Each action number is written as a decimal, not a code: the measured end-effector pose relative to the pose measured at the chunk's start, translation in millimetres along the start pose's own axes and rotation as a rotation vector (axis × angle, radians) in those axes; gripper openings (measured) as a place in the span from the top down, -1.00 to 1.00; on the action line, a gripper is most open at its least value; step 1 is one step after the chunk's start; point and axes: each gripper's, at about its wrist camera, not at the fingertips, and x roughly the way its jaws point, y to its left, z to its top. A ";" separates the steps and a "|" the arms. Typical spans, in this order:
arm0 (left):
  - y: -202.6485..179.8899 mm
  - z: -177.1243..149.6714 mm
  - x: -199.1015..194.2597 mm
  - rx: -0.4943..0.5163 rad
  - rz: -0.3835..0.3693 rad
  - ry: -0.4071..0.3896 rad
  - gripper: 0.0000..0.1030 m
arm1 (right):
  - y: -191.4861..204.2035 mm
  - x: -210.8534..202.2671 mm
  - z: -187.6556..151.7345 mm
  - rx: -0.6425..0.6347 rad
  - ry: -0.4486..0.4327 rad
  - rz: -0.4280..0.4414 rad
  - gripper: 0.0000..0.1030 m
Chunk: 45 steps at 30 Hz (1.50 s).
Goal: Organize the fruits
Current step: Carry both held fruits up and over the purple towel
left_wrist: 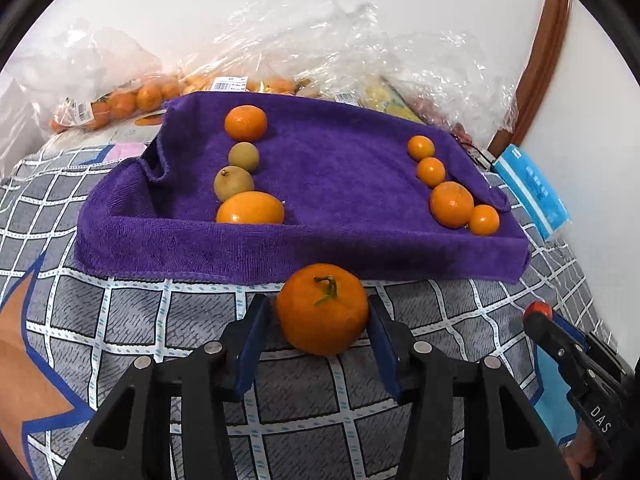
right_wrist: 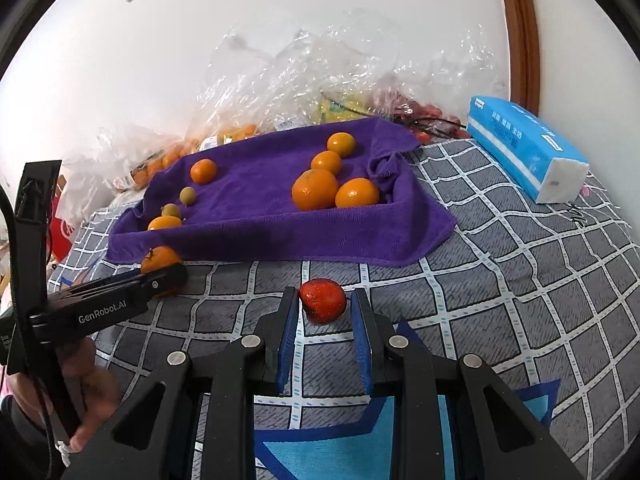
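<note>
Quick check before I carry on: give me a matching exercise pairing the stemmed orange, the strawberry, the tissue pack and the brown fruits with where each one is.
Things:
1. stemmed orange
2. strawberry
3. tissue pack
4. brown fruits

Places:
A. on the towel, in its left row
B. between the fingers of the left tool
C. on the bedspread, right of the towel
D. between the fingers of the right tool

Pairs: 1-B, 2-D, 3-C, 4-A
</note>
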 end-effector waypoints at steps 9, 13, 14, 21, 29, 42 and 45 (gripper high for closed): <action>-11.3 0.5 3.7 0.064 0.044 0.029 0.11 | -0.3 3.0 -0.3 0.003 0.024 0.009 0.49; -4.1 2.2 1.7 0.025 0.003 0.035 0.19 | 0.3 3.5 -0.4 0.000 0.023 0.004 0.49; -1.9 2.3 0.8 0.010 -0.011 0.036 0.19 | 0.5 3.8 -0.4 -0.001 0.023 0.003 0.49; -3.4 0.6 -3.2 0.003 -0.075 0.036 0.19 | 1.9 3.0 0.2 -0.005 0.014 -0.005 0.49; -12.9 -0.3 -20.2 0.037 -0.137 -0.016 0.19 | -0.7 -2.9 -0.5 0.011 -0.010 -0.008 0.49; -11.1 0.8 -48.6 0.035 -0.176 -0.033 0.20 | 19.8 -32.3 24.7 -0.030 -0.077 -0.042 0.49; -6.8 2.7 -57.9 0.034 -0.166 -0.037 0.19 | 26.9 -38.0 37.7 -0.038 -0.091 -0.038 0.49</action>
